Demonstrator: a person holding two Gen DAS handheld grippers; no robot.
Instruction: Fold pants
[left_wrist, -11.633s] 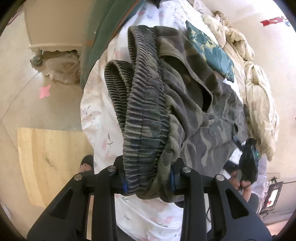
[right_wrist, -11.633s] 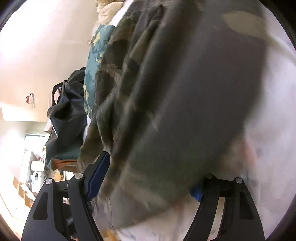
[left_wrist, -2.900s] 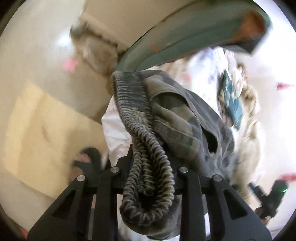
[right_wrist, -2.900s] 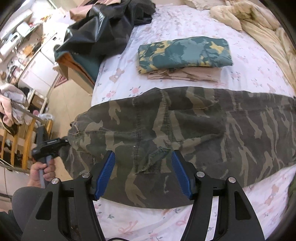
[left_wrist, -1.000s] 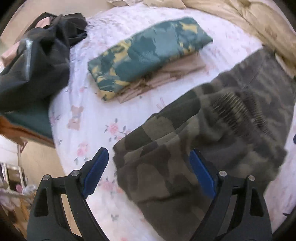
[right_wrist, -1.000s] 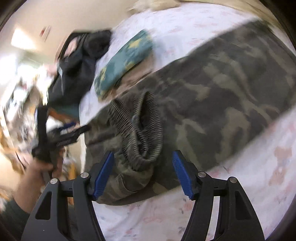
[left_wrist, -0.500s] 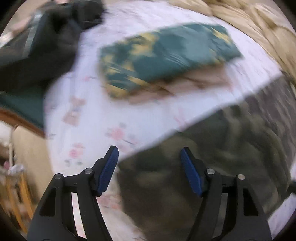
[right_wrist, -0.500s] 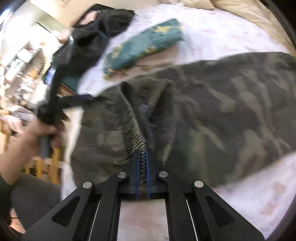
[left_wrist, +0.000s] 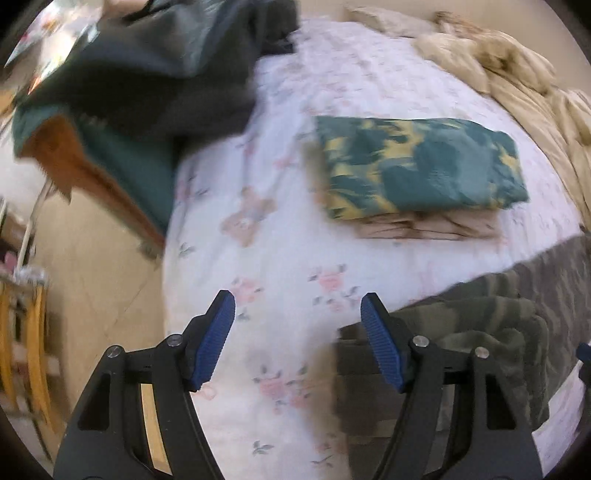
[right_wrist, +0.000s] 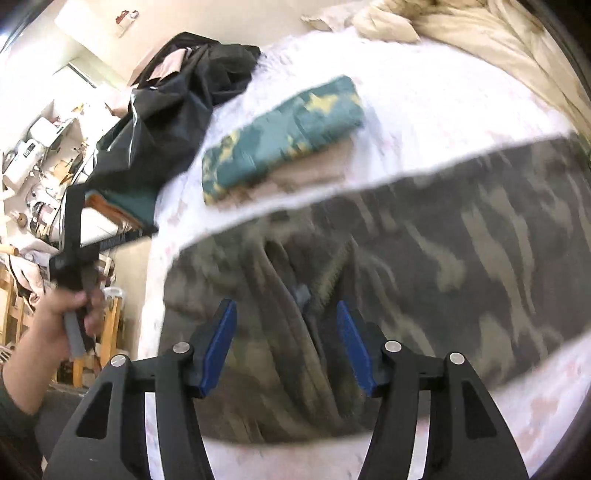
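The camouflage pants (right_wrist: 424, 258) lie folded across the floral bed sheet (right_wrist: 443, 103), with the ribbed waistband bunched at their left end (right_wrist: 295, 302). My right gripper (right_wrist: 286, 338) is open just above that waistband and holds nothing. In the left wrist view the pants (left_wrist: 480, 332) show at the lower right. My left gripper (left_wrist: 297, 341) is open and empty over the bare sheet (left_wrist: 258, 206), left of the pants' end. The left gripper also shows at the far left of the right wrist view (right_wrist: 79, 254), held in a hand.
A folded teal and yellow garment on a tan one (left_wrist: 417, 166) lies behind the pants. A dark heap of clothes (left_wrist: 177, 74) lies at the bed's far left corner. A beige duvet (left_wrist: 517, 74) lies at the right. The bed edge and floor (left_wrist: 99, 266) are left.
My right gripper was shut on the waistband half a second ago and has opened, leaving it on the pants. My left gripper has swung left, away from the pants, and stays open.
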